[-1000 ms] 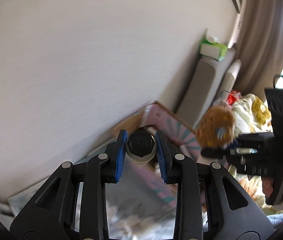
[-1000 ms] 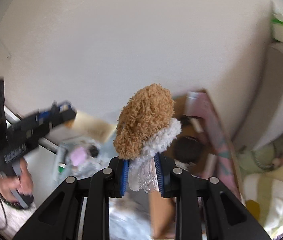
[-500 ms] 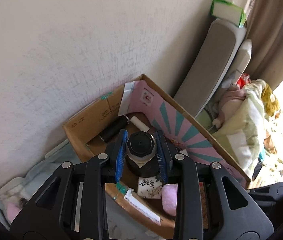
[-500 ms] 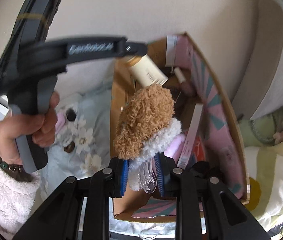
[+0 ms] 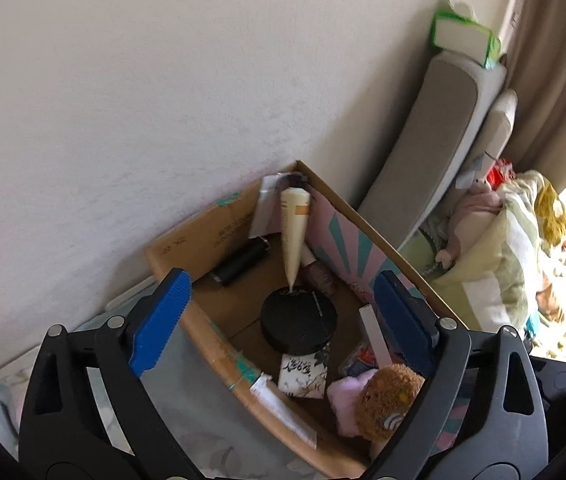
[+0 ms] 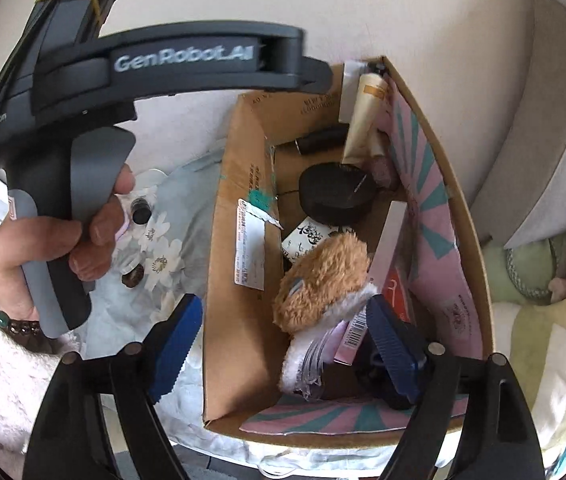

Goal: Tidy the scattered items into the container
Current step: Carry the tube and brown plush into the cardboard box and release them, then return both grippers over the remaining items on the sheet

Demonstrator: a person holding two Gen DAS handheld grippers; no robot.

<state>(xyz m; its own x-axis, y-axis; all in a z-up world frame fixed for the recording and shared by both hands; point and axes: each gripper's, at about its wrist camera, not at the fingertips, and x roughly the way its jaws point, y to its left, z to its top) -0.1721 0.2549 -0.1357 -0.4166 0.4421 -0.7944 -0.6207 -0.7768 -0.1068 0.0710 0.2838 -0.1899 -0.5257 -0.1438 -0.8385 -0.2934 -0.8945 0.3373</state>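
A cardboard box [image 5: 187,248] with a pink and teal lining stands against the wall. My left gripper [image 5: 281,320] hangs above it, its jaws opening wide. The black round jar [image 5: 299,320] lies on the box floor below them, touched by neither pad. A cream tube [image 5: 293,232] and a black cylinder [image 5: 239,266] lie further back. My right gripper [image 6: 283,344] is over the box's near end, jaws opening. The brown plush hair clip [image 6: 323,276] rests in the box [image 6: 235,300] between its fingers, free of the pads. A hand [image 6: 47,240] holds the left gripper.
Small dark bottles [image 6: 141,212] lie on a floral cloth [image 6: 163,248] left of the box. Grey cushions [image 5: 435,152] lean on the wall to the right, with a green tissue box [image 5: 463,38] on top. Striped bedding [image 5: 503,264] and a curtain lie beyond.
Both grippers came down over the box. The left one let go of the black jar and the right one let go of the plush clip. Both things now lie in the box.
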